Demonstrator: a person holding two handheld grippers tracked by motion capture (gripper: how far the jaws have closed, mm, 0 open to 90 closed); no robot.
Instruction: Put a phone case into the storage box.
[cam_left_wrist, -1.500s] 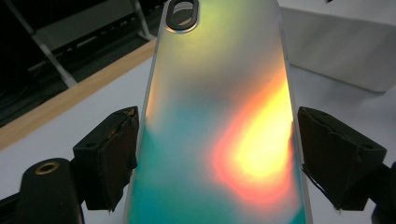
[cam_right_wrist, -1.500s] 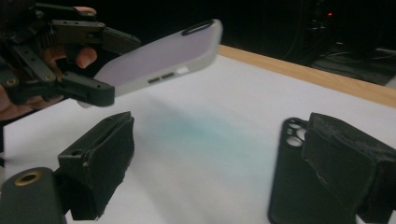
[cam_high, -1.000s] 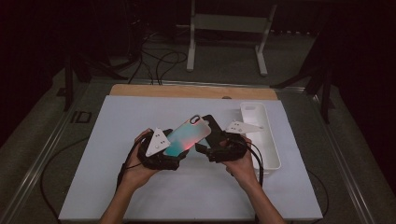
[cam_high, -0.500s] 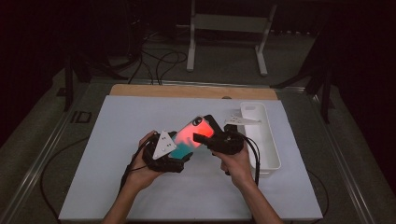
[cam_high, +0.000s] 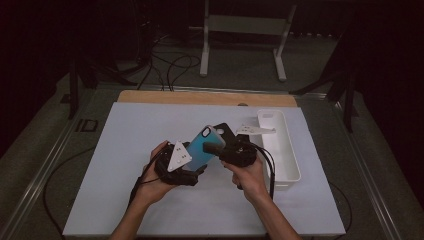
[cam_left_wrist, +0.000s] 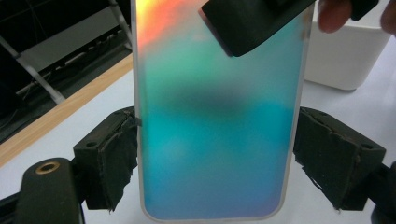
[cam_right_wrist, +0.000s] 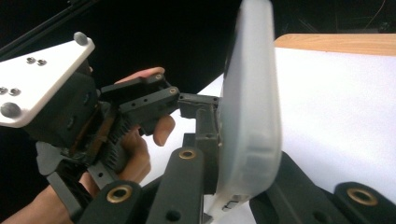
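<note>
The left gripper (cam_left_wrist: 217, 154) is clamping the iridescent teal-and-orange phone case (cam_left_wrist: 217, 116) by its long edges. The right gripper (cam_right_wrist: 238, 186) is pinching its faces, so any pull should be gentle and steady.

Both grippers raised together — left gripper (cam_high: 196, 161), right gripper (cam_high: 220, 148) — fingers clamped

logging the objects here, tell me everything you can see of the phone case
The phone case is a rounded rectangle with an iridescent back, orange at the top fading through green to teal, and a frosted translucent rim; a dark camera cutout sits at its upper corner. It looks like glossy plastic. It is held tilted above the white table, not resting on it. The left hand-held gripper clamps its two long edges, and the right hand-held gripper pinches it across its thickness near one end.
</note>
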